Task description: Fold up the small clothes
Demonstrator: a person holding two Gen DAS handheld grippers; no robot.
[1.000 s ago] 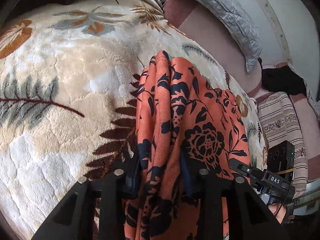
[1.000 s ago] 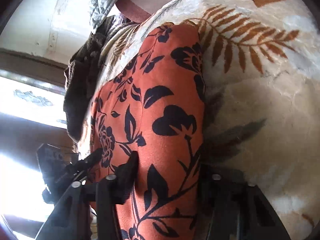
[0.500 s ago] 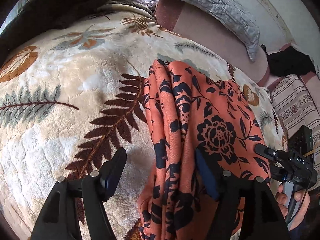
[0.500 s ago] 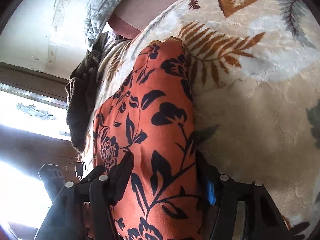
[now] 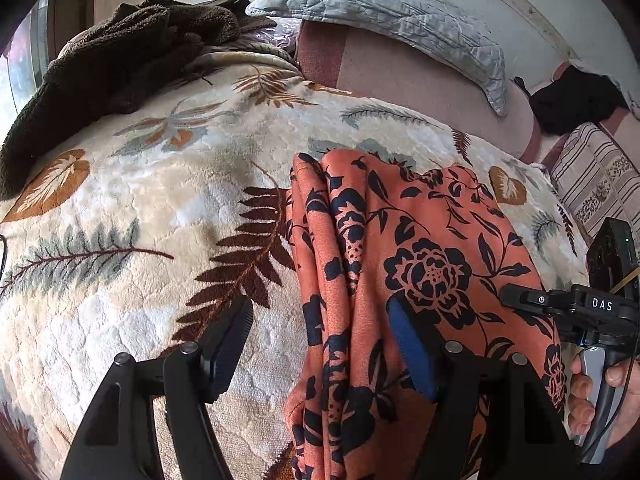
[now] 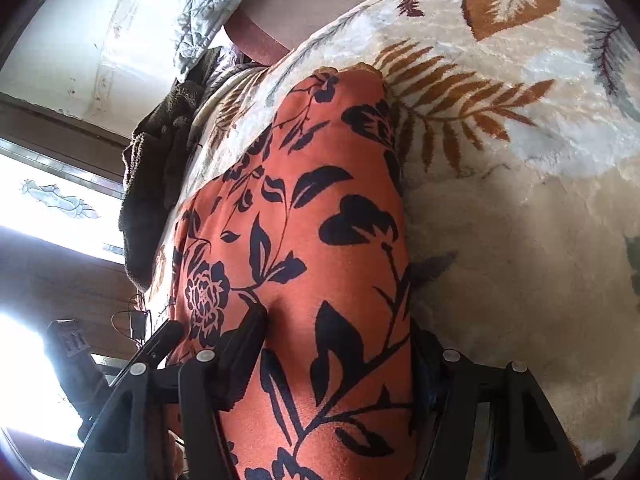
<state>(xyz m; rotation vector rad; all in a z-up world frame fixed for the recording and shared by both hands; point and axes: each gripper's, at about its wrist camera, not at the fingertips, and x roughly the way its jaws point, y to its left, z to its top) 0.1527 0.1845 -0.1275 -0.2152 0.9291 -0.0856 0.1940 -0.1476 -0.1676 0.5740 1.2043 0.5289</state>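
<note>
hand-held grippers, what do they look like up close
Both are black, with angular finger arms fastened by silver rivets. The left hand-held gripper has blue finger pads. The right hand-held gripper, seen from the left wrist, bears white "DAS" lettering and a grey handle.

- The left gripper [image 5: 320,344] has two black plastic arms with silver round screws and blue ribbed pads on the inner faces.
- The right gripper [image 6: 340,344] is also black, with the same silver screws.
- At the right edge of the left wrist view, the other black tool carries white letters "DAS", a power symbol, a grey trigger handle [image 5: 592,384] and a thin cable.
</note>
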